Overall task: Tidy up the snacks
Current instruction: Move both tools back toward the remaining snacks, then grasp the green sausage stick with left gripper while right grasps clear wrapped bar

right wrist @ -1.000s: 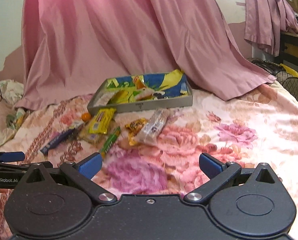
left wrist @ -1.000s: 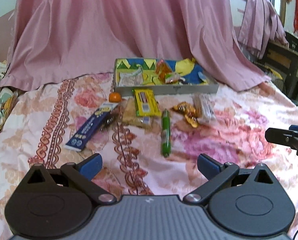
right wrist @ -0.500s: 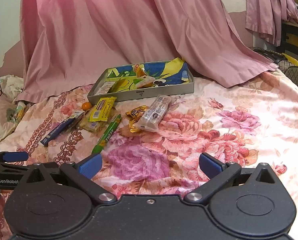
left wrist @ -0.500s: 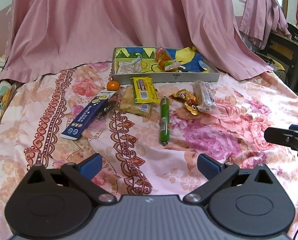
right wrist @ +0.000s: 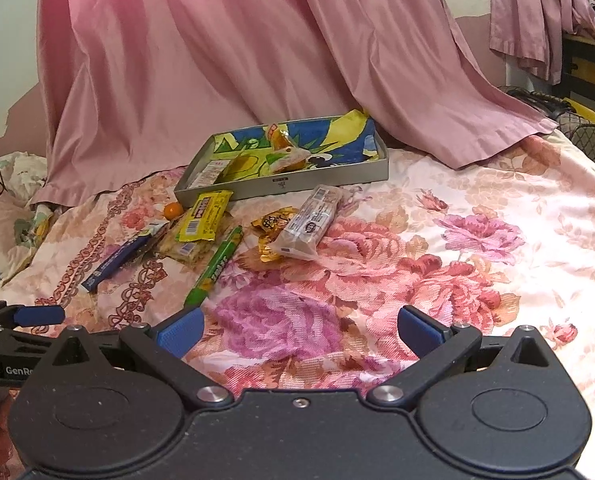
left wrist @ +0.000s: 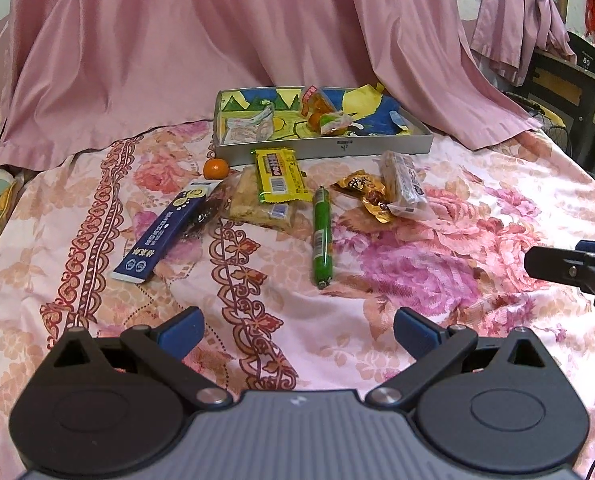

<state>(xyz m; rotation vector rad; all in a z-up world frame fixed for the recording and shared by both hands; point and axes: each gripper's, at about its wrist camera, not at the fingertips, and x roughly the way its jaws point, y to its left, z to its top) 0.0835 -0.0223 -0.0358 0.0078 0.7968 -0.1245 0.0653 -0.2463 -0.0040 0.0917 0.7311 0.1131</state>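
Now nearer: snacks (left wrist: 282, 175) (perhaps tray (left wrist: 339, 146) too).

- From the left wrist we look low along open fingers (left wrist: 179, 330) across the bedspread (left wrist: 437, 280) toward the tray (left wrist: 325, 146).
- From the right wrist we face the same tray (right wrist: 281, 186) from further right; both views share the snacks.

Floral bedspread (left wrist: 437, 280) across the bed; pink curtain (left wrist: 217, 40) draped at the far side; dark wooden furniture (left wrist: 569, 80) far right.
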